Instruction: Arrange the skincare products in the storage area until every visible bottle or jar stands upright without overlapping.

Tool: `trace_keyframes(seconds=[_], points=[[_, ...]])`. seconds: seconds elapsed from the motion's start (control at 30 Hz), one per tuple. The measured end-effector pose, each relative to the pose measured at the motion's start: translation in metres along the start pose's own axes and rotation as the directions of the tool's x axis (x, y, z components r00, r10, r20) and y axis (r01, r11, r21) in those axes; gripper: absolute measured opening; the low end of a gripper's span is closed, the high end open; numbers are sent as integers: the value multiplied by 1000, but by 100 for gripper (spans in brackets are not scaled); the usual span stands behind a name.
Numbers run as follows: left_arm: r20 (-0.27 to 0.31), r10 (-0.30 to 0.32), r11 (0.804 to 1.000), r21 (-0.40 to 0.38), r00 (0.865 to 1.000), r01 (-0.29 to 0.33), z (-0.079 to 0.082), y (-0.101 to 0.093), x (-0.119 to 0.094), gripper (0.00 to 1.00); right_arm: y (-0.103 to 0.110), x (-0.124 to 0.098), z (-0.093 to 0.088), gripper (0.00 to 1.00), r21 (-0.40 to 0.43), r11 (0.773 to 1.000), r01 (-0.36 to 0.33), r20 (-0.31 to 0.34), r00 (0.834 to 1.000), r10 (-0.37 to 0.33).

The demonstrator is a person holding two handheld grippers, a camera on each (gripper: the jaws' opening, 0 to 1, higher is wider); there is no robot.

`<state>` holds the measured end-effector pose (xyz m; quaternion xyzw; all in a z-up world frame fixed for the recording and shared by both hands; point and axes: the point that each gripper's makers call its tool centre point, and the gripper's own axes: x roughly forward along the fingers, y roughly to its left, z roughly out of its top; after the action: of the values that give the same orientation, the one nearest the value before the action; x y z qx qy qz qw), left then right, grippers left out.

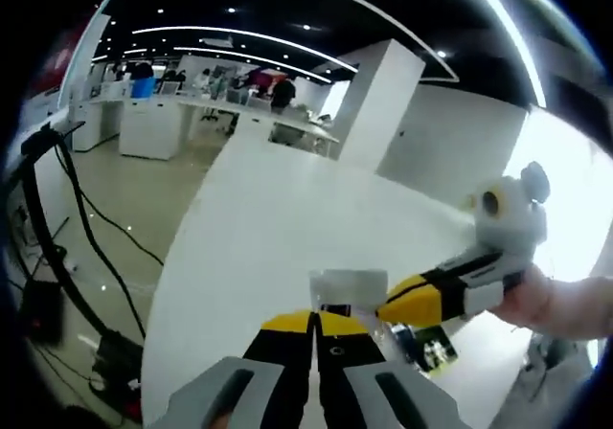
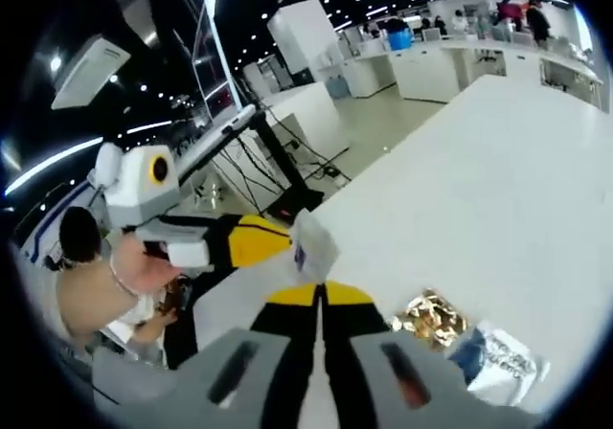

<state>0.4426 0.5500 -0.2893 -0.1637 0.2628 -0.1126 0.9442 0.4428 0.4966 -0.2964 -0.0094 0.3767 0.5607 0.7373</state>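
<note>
Left gripper [image 1: 314,322]: jaws pressed together at the tips, pinching a small white-and-clear packet [image 1: 349,290], a flat sachet or wrapper. In the left gripper view the right gripper [image 1: 383,311] comes in from the right, its yellow-and-black jaws closed on the same packet; the person's hand [image 1: 546,300] holds it. So one packet, held between two grippers above the white surface [image 1: 278,228].

In the right gripper view the right gripper [image 2: 321,290] has its jaws together, nipping the lower edge of the packet [image 2: 313,247], which shows white with a small dark printed patch; the text is too small to read. The left gripper [image 2: 283,240] enters from the left with its yellow jaw touching the packet's side, and the person's hand [image 2: 144,271] is behind it.

Containers: none seen standing upright; no bottle or jar can be made out. Just beside the right gripper's jaws on the surface lie two things: one crumpled gold foil wrapper [image 2: 433,319] and, touching or just beside it, one white-and-blue pouch [image 2: 498,357] lying flat. The pouch has printing on it, unreadable. In the left gripper view a dark small item [image 1: 431,348] sits on the surface under the right gripper; what it is cannot be told.

Count: one packet held, one gold wrapper, one pouch. Farther out: white counters [image 1: 172,123], a white pillar [image 1: 369,103], black cables on the floor [image 1: 96,228], ceiling light strips.
</note>
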Motion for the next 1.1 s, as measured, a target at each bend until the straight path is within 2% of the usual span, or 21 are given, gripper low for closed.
trace_keyframes(seconds=[0.07, 0.17, 0.3, 0.43, 0.53, 0.63, 0.7, 0.83, 0.9, 0.97, 1.03, 1.07, 1.1], points=[[-30, -14, 1000, 11, 999, 14, -7, -12, -2, 0, -1, -10, -8, 2, 33, 999, 3, -3, 1000, -3], [-120, -28, 999, 17, 992, 30, -26, -25, -2, 0, -2, -20, -23, 2, 66, 998, 17, -19, 1000, -16], [-229, -28, 999, -21, 973, 24, -57, -39, 4, 0, -10, -26, -56, 2, 115, 991, 61, -62, 997, -54], [-305, -21, 999, -31, 952, 12, -80, -41, 13, 0, -17, -22, -83, 3, 138, 986, 99, -111, 990, -84], [-325, -20, 999, -38, 946, 8, -89, -39, 22, 0, -23, -18, -96, 3, 103, 986, 132, -140, 983, -117], [-344, -12, 999, -39, 939, -2, -95, -36, 28, 0, -27, -16, -101, 4, 86, 986, 144, -149, 980, -130], [-357, -3, 999, -35, 934, -10, -99, -35, 32, 0, -31, -15, -101, 4, 42, 987, 154, -144, 979, -146], [-377, 33, 999, 22, 925, -27, -102, -31, 38, 0, -32, -17, -102, 7, -42, 986, 163, -151, 974, -168], [-377, 44, 999, 17, 925, -41, -102, -29, 39, 0, -41, -20, -97, 11, -89, 973, 212, -120, 968, -222], [-371, 50, 998, -16, 927, -60, -102, -28, 40, 0, -47, -22, -94, 12, -103, 964, 247, -105, 961, -258], [-369, 62, 997, -28, 927, -78, -103, -27, 41, 0, -52, -26, -88, 12, -161, 941, 298, -74, 947, -312], [-367, 76, 995, -31, 927, -94, -104, -26, 41, 0, -50, -26, -86, 12, -203, 933, 298, -54, 948, -315], [-368, 85, 994, -38, 926, -106, -105, -25, 41, 0, -41, -21, -86, 11, -215, 943, 256, -51, 961, -272]])
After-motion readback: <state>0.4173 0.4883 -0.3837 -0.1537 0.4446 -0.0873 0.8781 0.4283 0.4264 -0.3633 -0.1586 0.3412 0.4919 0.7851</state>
